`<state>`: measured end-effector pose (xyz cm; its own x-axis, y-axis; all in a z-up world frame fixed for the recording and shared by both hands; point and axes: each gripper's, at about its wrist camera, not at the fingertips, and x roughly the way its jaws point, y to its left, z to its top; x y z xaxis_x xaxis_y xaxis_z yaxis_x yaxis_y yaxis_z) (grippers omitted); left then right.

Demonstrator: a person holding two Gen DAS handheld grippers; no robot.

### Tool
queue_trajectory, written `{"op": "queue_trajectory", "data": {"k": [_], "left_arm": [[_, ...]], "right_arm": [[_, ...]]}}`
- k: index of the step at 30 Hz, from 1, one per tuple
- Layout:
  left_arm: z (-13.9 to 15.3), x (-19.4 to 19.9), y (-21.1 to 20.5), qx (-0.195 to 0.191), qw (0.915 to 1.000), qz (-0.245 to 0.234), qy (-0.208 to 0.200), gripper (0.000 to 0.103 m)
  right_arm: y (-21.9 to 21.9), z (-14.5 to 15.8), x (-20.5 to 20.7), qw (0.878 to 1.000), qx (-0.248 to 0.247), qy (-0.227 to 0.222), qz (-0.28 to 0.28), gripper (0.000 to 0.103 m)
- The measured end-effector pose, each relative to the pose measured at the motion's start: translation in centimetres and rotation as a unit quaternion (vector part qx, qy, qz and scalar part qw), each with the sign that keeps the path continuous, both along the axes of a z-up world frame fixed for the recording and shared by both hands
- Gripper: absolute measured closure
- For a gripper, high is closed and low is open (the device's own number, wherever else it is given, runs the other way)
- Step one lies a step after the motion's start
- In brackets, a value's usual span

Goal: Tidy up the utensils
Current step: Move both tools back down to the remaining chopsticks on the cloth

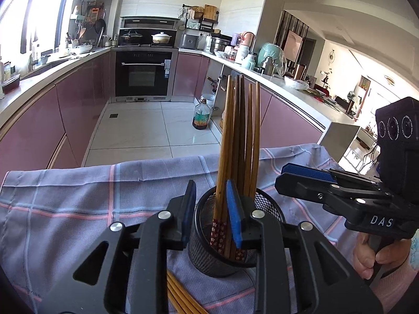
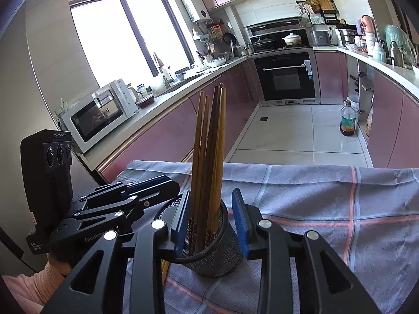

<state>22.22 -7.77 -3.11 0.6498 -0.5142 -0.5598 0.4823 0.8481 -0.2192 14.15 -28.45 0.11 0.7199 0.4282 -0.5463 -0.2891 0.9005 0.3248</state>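
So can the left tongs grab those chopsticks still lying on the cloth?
Probably not straight away. The left tongs are open astride the rim of the mesh cup, while the loose chopsticks lie below them on the cloth, so they would need to back off first.

A home kitchen

Pink cabinets (image 2: 167,130) line both sides, a built-in oven (image 1: 143,74) at the far end (pots on the hob), microwave (image 2: 98,113) on the worktop.

Lower ends of chopsticks (image 1: 237,141) hidden inside mesh cup (image 1: 207,256); loose chopsticks (image 1: 180,298) before cup cut off by bottom edge.
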Motion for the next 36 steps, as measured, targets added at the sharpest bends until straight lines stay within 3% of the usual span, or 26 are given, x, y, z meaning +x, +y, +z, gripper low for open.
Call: {"op": "queue_trajectory", "data": {"k": [11,21,31,36], "left_arm": [[0.1,-5.9,3.3,0.001,0.9996,0.023,-0.016,0.042],[-2.6,-10.0,6.3,0.011,0.9986,0.051,0.011,0.038],[-6.2,-12.5,7.9,0.03,0.9957,0.064,0.06,0.038],[-7.1,-12.8,7.0,0.049,0.9943,0.056,0.076,0.039]], "right_arm": [[0.8,0.1,-3.8,1.0,0.0,-0.024,0.019,0.054],[4.1,-1.3,-8.0,0.996,-0.033,-0.022,0.076,0.047],[7.2,-6.9,-6.8,0.99,-0.058,0.073,0.107,0.051],[8.5,-8.2,-7.0,0.987,-0.075,0.092,0.113,0.056]]}}
